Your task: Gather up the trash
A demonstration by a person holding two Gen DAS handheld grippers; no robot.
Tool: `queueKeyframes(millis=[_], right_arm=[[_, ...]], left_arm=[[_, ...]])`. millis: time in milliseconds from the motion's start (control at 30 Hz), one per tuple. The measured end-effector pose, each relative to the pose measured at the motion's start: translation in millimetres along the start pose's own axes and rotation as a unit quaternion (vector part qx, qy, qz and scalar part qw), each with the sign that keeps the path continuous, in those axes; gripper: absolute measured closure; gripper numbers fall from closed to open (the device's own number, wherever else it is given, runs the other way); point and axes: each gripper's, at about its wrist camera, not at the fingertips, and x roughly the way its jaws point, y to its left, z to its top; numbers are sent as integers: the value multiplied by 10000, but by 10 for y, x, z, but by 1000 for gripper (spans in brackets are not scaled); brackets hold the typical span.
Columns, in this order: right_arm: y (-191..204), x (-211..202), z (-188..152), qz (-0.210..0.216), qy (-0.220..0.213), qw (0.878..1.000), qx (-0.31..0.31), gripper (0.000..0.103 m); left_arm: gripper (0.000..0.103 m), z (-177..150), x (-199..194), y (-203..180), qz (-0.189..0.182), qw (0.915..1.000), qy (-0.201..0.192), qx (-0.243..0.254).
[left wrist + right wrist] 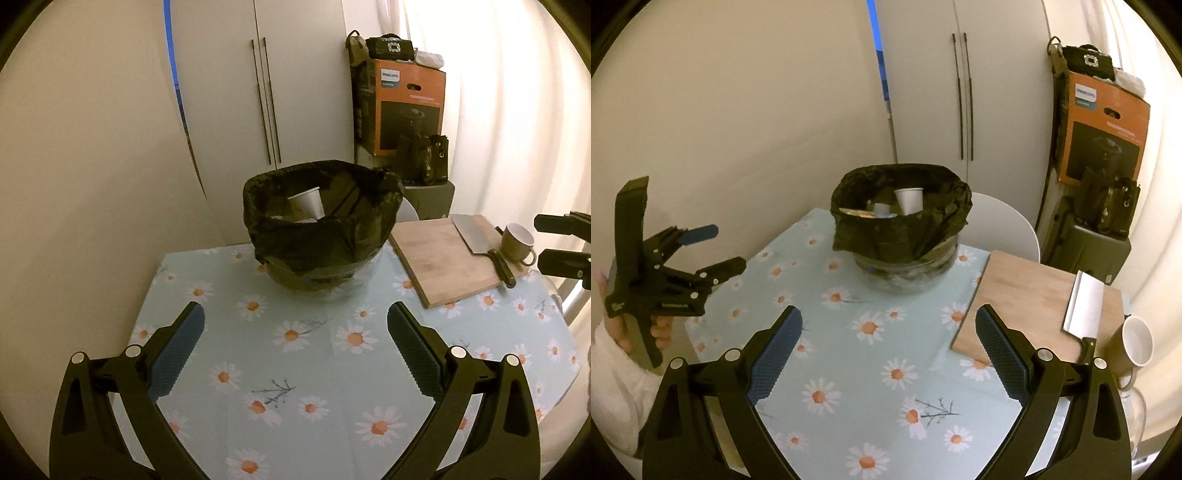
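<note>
The work surface is a table covered by a smooth pale-blue tablecloth (295,369) printed with white-and-orange daisies, set against a cream wall and a white cabinet (295,92) with two thin vertical handles.

At the far side stands the trash bin (321,269), a round clear container lined with a crinkled black plastic bag folded over its rim. A white paper cup (908,201) lies tilted inside it; my right wrist view also shows further scraps under the cup, too small to identify. My left wrist view shows only the cup.

To the right lies a rectangular wooden cutting board (443,254). A steel cleaver (1084,308) with a dark handle rests on it, and a beige mug (1134,341) stands just beside the handle.

My left gripper (295,325) is spread wide, its blue ridged pads (177,350) holding nothing. My right gripper (888,326) is likewise spread and empty. Both hover above bare cloth, short of the bin.

The right wrist view alone shows my left hand (661,328) and a fuzzy white sleeve. A white chair back (1001,221) is partly hidden behind the bin. An orange Philips box (410,110) stands beyond, its lower part masked by dark bags.
</note>
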Motion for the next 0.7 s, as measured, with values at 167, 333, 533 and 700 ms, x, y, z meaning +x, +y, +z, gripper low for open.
queueKeyframes(millis=[167, 333, 533, 700], right_arm=[[-18, -39, -41, -4, -39, 10000, 19, 12], [-20, -43, -57, -15, -52, 10000, 35, 12], [12, -47, -73, 1, -37, 10000, 29, 12], [27, -45, -87, 23, -42, 10000, 28, 12]], left_arm=[[6, -78, -16, -38, 148, 9998, 101, 75], [6, -128, -28, -34, 135, 9997, 212, 45], [6, -169, -51, -12, 135, 9996, 240, 49], [6, -217, -32, -48, 227, 9990, 293, 239]])
